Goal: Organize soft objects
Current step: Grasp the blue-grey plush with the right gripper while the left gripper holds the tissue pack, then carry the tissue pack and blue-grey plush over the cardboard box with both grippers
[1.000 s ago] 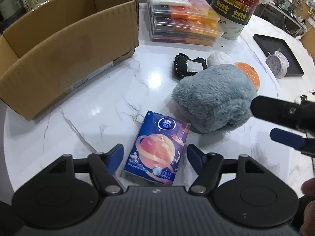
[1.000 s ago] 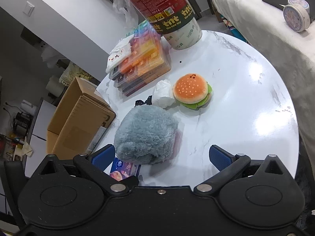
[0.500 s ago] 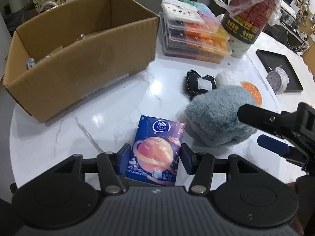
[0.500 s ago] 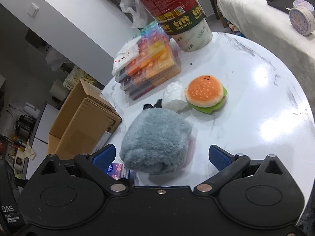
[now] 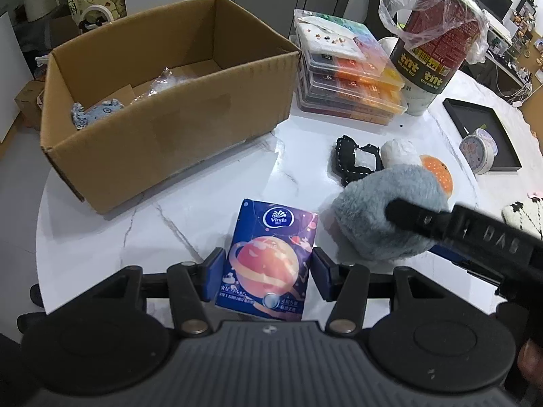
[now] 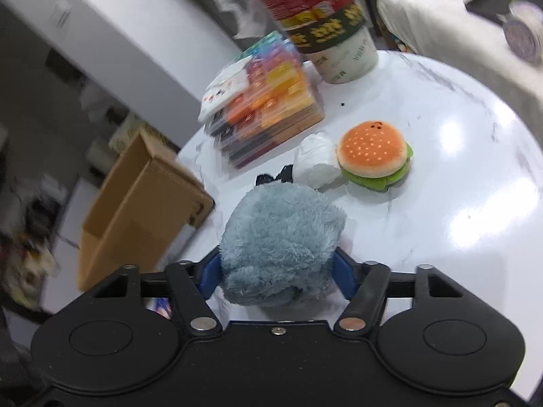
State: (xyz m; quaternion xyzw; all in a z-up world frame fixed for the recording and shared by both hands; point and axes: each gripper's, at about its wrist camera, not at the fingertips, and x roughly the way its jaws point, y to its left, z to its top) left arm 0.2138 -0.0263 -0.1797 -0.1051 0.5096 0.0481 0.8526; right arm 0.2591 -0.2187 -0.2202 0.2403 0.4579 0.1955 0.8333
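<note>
A blue Vinda tissue pack (image 5: pixel 271 254) sits between the blue pads of my left gripper (image 5: pixel 268 278), which is shut on it just above the white marble table (image 5: pixel 118 237). My right gripper (image 6: pixel 278 271) has its jaws closing on the grey fluffy plush (image 6: pixel 281 234), and both pads press into its sides. The same plush (image 5: pixel 366 224) shows in the left wrist view with a black right finger (image 5: pixel 424 218) across it. A burger plush (image 6: pixel 373 159), a white wad (image 6: pixel 315 162) and a black stitched soft item (image 5: pixel 353 162) lie beyond it. The open cardboard box (image 5: pixel 163 135) holds a small blue plush (image 5: pixel 98 112).
A stack of colourful plastic cases (image 5: pixel 349 81) and a bagged tub (image 5: pixel 431 57) stand at the back of the table. A black tray (image 5: pixel 482 132) with a small round clock (image 5: pixel 478 149) lies to the right. The table's round edge is close on the left.
My left jaws closed onto the tissue pack and the hand drew back and up with it. My right jaws went from wide apart to pressing on the grey plush.
</note>
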